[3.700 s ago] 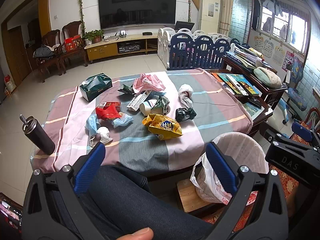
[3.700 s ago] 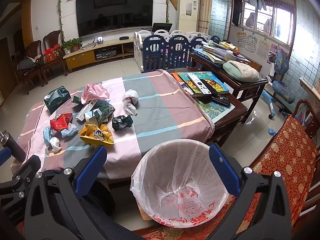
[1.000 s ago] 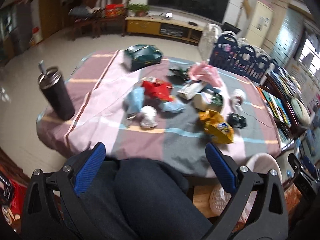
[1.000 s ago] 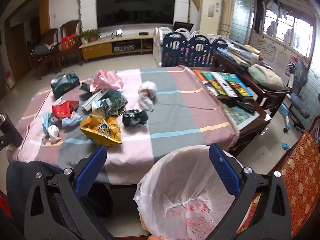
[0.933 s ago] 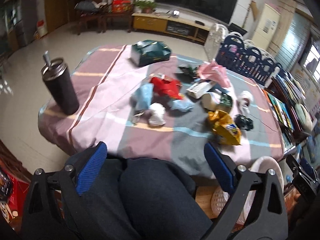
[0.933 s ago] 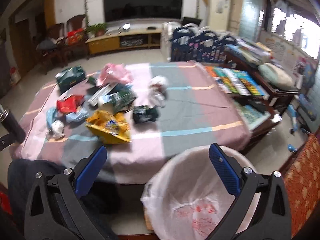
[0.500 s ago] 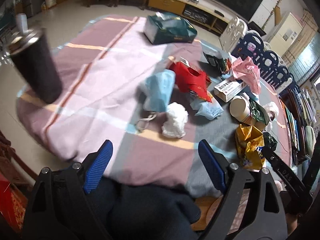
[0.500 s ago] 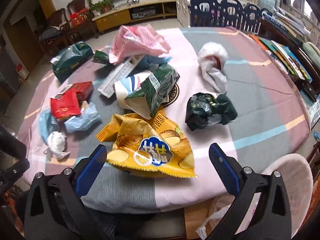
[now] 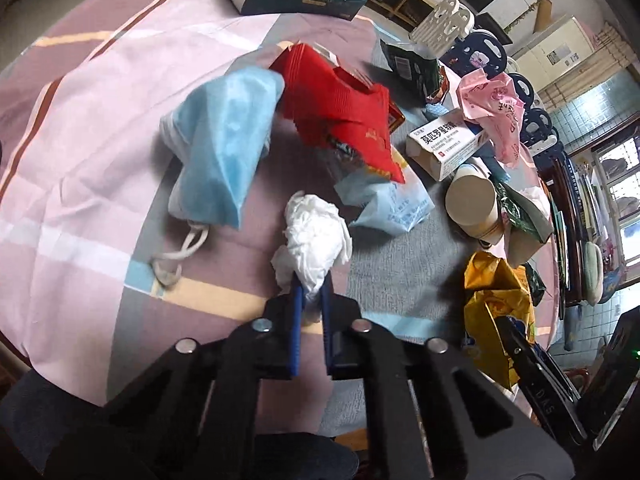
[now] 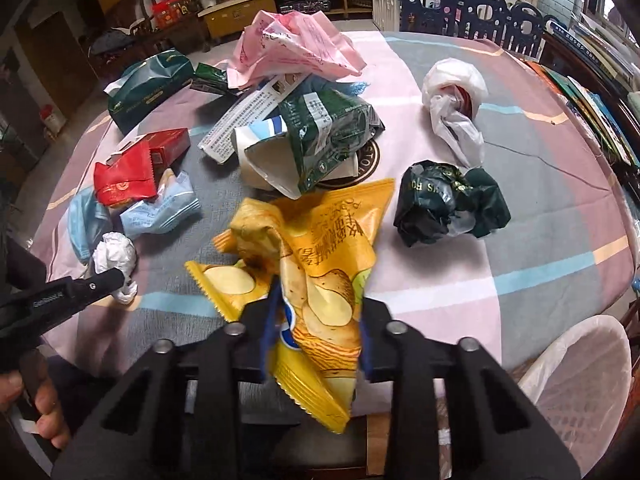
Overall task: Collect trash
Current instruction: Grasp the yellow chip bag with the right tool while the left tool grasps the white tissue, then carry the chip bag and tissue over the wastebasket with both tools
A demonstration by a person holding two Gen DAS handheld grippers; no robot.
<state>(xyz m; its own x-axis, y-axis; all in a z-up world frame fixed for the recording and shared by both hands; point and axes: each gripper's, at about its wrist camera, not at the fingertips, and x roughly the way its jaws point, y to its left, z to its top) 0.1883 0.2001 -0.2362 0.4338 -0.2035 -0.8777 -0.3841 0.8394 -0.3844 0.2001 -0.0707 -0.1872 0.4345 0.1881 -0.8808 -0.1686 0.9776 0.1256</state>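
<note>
Trash lies scattered over a table with a striped cloth [image 9: 80,92]. In the left wrist view my left gripper [image 9: 311,284] is shut on the near end of a crumpled white tissue [image 9: 316,236], which rests on the cloth. In the right wrist view the jaws of my right gripper [image 10: 318,300] are closing, and its blue pads pinch a crumpled yellow chip bag [image 10: 320,248] between them. The bag's lower end hangs past the table edge. The left gripper [image 10: 116,276] on the tissue [image 10: 114,256] also shows at that view's left edge.
A blue face mask [image 9: 224,140], red packet [image 9: 340,108], pale blue wrapper [image 9: 392,208], medicine box [image 9: 444,144] and paper cup [image 9: 472,204] lie just beyond the tissue. A dark green wrapper [image 10: 448,204] sits right of the chip bag. A lined bin [image 10: 576,376] stands below the table's right edge.
Both grippers came down over the table from wide open. The left one closed on the white tissue. The right one closed around the yellow chip bag, crumpling it.
</note>
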